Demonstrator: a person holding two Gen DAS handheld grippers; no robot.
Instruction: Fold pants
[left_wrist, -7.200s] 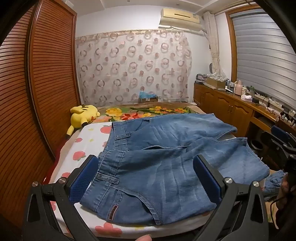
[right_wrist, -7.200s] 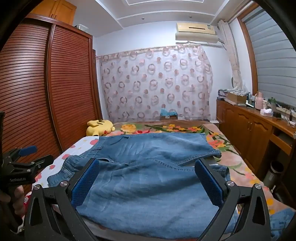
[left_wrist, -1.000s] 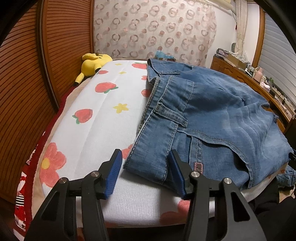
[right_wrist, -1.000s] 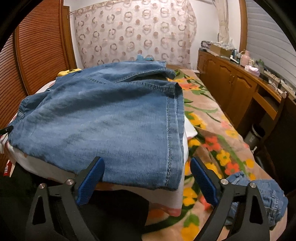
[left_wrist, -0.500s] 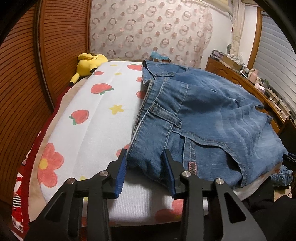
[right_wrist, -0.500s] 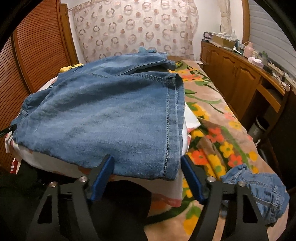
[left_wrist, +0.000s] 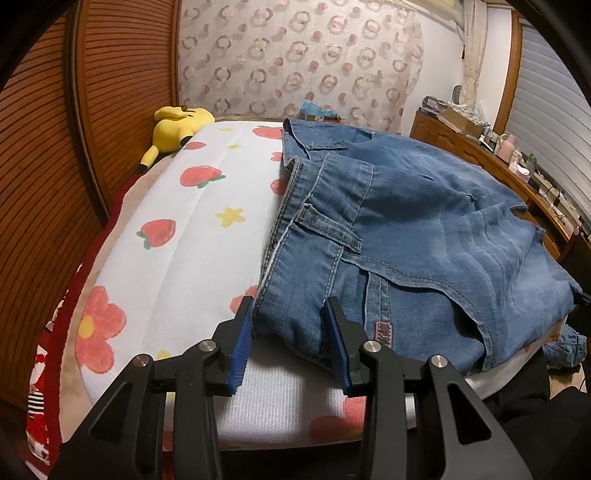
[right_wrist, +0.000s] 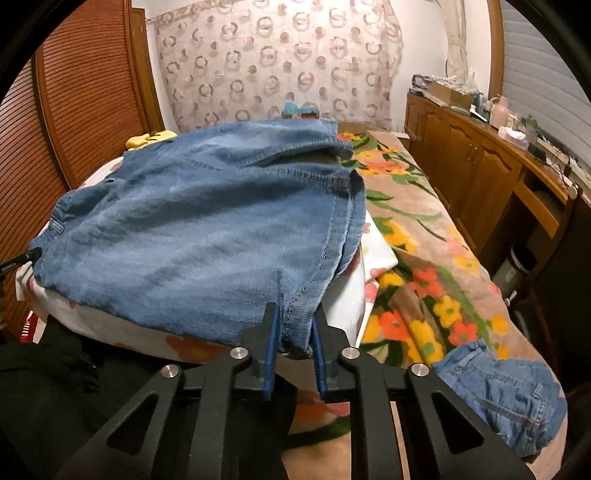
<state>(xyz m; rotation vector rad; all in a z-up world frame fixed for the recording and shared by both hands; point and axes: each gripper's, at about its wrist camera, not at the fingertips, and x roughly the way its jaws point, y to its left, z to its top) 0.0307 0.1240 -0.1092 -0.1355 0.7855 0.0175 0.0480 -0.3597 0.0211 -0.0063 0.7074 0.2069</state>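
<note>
- The left wrist view alone shows the waistband end of the jeans (left_wrist: 388, 236): belt loop, stitched pocket edge and a small pink label at lower centre. The denim lies over the right half of the frame on a white strawberry-print sheet (left_wrist: 192, 236), which is bare on the left.
- The left gripper (left_wrist: 291, 332), at bottom centre of that view, has its blue pads pressed on the near corner of the waistband, which bunches between them; it is clamped on the jeans.
- The right wrist view alone shows the other end: a hemmed, seamed edge of the jeans (right_wrist: 207, 236) running down the centre, the cloth filling the left and middle of the frame.
- The right gripper (right_wrist: 293, 328), at bottom centre, is closing; its pads already pinch the near corner by the seam, and the denim puckers there.
- Only the right wrist view shows the floral blanket (right_wrist: 424, 258) across the right half and another denim garment (right_wrist: 506, 391) crumpled at lower right.
- A yellow plush toy (left_wrist: 177, 125) lies at upper left in the left view; in the right view the jeans hide most of it.
- A circle-patterned curtain (right_wrist: 280, 62) fills the top, a wooden cabinet (right_wrist: 472, 166) lines the right, and a slatted wooden door (left_wrist: 110, 92) stands on the left.
</note>
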